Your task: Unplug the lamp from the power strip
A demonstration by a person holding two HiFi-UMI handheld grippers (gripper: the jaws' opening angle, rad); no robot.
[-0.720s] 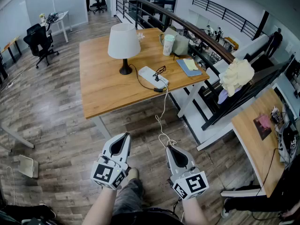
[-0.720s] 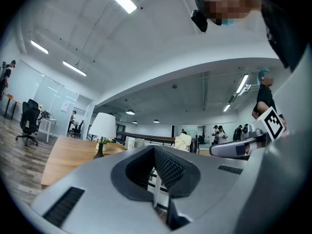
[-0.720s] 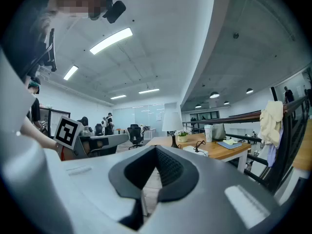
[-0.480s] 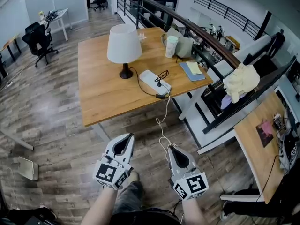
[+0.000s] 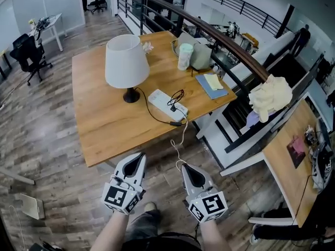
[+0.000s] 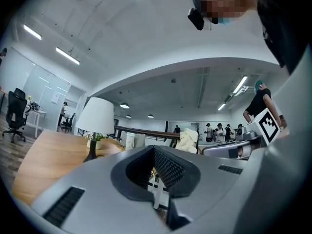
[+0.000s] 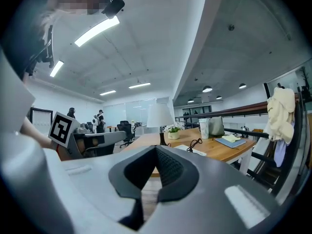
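A broad stretch of wood floor (image 5: 42,135) lies open to the left of the tabletop (image 5: 104,127), with a black office chair (image 5: 27,50) well back by the far wall. The person's left gripper (image 5: 138,158) is held level over the floor, its jaws closed together with nothing between them, its tip just short of the tabletop's near edge. On the tabletop's left half stands the lamp (image 5: 126,61), upright, with a white shade over a slim black stem and round black base. Its black cord (image 5: 151,113) curves from the base along the wood to a black plug (image 5: 173,108) seated in the power strip (image 5: 166,104), a white bar lying slantwise just right of the lamp, near the tabletop's front right edge. A white cable (image 5: 181,139) drops from that edge and loops on the floor beside the right gripper (image 5: 186,169), whose jaws are likewise pressed together on nothing. Further back sit a pale cup (image 5: 184,56) and a blue notebook (image 5: 211,86) near the right edge. A dark railing (image 5: 230,48) runs close behind that side, and a second desk (image 5: 285,140) stands at far right.
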